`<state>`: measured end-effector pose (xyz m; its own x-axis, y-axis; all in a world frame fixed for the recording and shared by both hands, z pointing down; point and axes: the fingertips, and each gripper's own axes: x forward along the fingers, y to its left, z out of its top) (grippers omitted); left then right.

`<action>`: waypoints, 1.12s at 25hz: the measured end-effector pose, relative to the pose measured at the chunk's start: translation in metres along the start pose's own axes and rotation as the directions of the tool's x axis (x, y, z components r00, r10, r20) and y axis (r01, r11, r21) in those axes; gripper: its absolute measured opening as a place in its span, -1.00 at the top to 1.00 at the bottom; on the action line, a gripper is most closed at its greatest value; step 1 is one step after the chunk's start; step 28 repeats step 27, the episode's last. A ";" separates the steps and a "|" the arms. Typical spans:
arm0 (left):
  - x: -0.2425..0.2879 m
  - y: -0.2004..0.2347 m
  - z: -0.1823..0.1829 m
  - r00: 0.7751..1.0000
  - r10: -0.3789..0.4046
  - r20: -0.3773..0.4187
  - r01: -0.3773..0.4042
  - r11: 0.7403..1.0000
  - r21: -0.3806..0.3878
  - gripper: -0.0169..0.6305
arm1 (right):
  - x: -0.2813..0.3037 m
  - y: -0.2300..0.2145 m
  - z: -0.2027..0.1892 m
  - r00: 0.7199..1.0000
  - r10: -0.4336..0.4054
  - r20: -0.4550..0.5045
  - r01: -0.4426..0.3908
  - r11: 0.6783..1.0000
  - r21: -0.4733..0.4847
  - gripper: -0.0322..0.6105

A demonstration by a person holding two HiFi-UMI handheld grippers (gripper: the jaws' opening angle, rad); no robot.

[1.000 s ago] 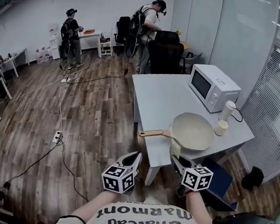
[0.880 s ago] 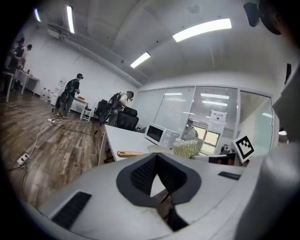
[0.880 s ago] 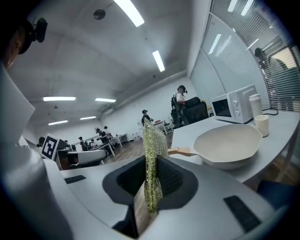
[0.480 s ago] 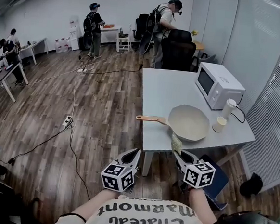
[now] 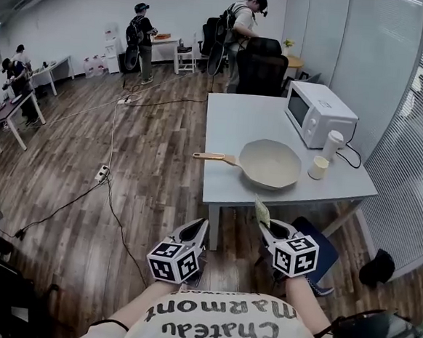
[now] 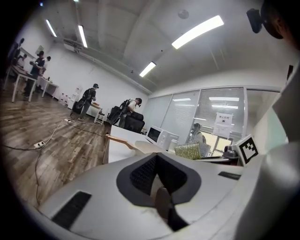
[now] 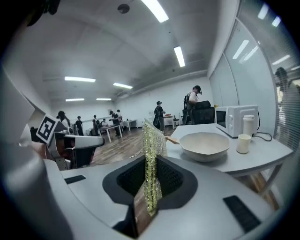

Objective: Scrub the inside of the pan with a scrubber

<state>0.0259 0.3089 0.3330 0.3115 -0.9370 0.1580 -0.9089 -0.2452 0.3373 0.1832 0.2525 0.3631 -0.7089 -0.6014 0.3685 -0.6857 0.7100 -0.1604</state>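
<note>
1. Plainly, the pan (image 5: 270, 164) sits on the grey table (image 5: 237, 123), right of centre in the head view and near the table's front edge. It is well apart from both grippers.
2. It is a round, shallow pan in a cream colour. The right gripper view shows its inside pale and bare, with low, flaring walls.
3. Its light wooden handle (image 5: 211, 156) points toward the left of the frame and reaches the table's left edge.
4. The scrubber (image 7: 150, 154) is a thin, flat pad of glittery yellow-green mesh. It stands on edge, and its top rises above the jaws.
5. The right gripper (image 5: 265, 223), at the lower right of centre in the head view, is clamped on the scrubber. Both of its dark pads press the scrubber's faces.
6. The left gripper (image 5: 195, 236), at the lower centre, has its jaws pressed together with nothing between them.
7. Toward the upper right of the pan stands a white microwave (image 5: 314, 111). A tall white cup (image 5: 333, 145) and a small cream cup (image 5: 318, 167) stand just beside the pan's right rim.
</note>
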 end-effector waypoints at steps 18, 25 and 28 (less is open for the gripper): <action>-0.042 -0.038 -0.015 0.999 0.048 -0.002 -0.048 0.992 0.120 0.93 | -0.037 -0.006 -0.026 1.000 0.004 0.029 -0.005 0.998 0.055 0.71; -0.043 -0.036 -0.015 0.997 0.072 -0.010 -0.071 0.996 0.050 0.93 | -0.039 -0.014 -0.028 1.000 0.007 0.014 -0.008 0.996 0.087 0.71; -0.037 -0.039 -0.013 0.997 0.073 -0.013 -0.072 0.996 0.044 0.93 | -0.039 -0.020 -0.025 1.000 0.009 0.015 -0.010 0.996 0.088 0.71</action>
